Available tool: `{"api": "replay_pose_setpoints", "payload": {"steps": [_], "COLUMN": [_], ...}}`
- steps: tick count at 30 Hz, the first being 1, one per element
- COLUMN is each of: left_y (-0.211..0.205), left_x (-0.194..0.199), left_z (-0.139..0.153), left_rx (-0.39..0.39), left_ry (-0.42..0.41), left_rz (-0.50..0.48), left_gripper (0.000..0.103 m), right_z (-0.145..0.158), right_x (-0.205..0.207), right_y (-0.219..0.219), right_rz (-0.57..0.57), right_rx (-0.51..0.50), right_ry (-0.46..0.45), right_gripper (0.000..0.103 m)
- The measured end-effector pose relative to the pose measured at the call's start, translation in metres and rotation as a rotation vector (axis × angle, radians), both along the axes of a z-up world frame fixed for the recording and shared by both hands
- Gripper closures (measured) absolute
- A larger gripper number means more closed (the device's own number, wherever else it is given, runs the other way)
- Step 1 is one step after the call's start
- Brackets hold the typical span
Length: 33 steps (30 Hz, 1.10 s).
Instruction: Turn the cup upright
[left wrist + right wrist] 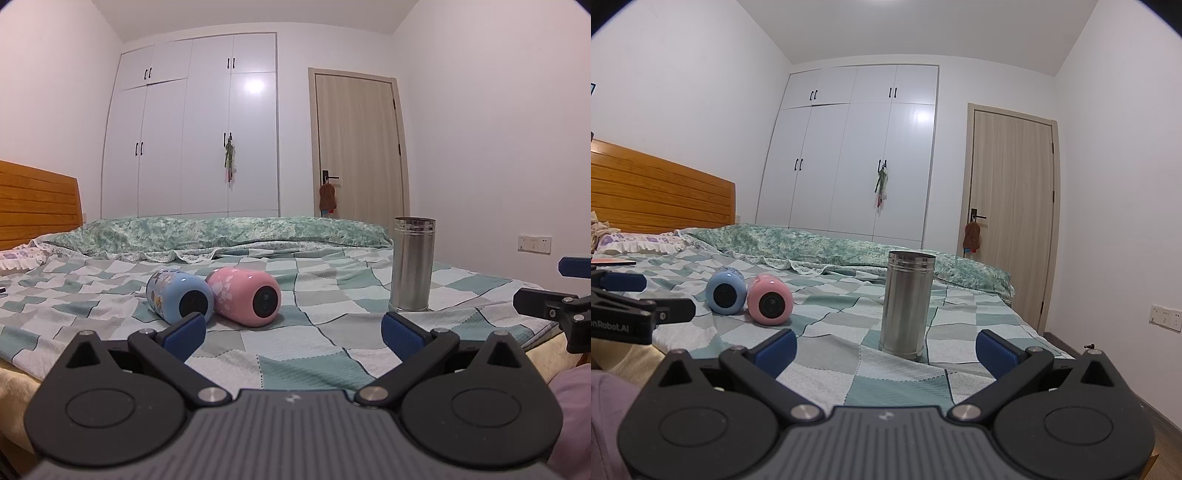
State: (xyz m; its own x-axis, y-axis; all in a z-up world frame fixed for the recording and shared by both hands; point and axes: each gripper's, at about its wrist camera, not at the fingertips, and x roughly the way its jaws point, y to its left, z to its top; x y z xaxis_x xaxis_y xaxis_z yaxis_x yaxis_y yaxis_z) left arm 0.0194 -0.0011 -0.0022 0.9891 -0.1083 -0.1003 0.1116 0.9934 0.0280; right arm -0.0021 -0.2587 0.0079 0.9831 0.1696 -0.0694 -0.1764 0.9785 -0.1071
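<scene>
A blue cup (180,296) and a pink cup (245,296) lie on their sides, side by side, on the checked bed cover (295,354), round ends towards me. A steel cup (412,264) stands upright to their right. My left gripper (293,338) is open and empty, just short of the lying cups. My right gripper (886,349) is open and empty, a little short of the steel cup (908,304). The blue cup (725,290) and pink cup (770,304) show at its left. Each gripper shows in the other's view, the right gripper (554,295) and the left gripper (635,299).
A rolled green quilt (221,232) lies along the far side of the bed. A wooden headboard (37,203) is at left. A white wardrobe (192,129) and a door (358,147) stand behind. The bed's right edge (1045,339) drops to the floor.
</scene>
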Motion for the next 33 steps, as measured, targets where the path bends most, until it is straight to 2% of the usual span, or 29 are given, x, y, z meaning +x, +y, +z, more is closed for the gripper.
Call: {"api": "replay_pose_setpoints", "payload": {"steps": [33], "left_y": [-0.003], "left_x": [-0.005], "left_z": [0.0022], "left_rx": [-0.005], "left_ry": [-0.019], "left_rz": [-0.004], "left_gripper": [0.0], "right_z": [-0.0003], "right_x": [-0.0003], "right_y": [0.0009], "right_rz": [0.0], "right_rx": [-0.001], "right_ry": [-0.001], "right_gripper": [0.0]}}
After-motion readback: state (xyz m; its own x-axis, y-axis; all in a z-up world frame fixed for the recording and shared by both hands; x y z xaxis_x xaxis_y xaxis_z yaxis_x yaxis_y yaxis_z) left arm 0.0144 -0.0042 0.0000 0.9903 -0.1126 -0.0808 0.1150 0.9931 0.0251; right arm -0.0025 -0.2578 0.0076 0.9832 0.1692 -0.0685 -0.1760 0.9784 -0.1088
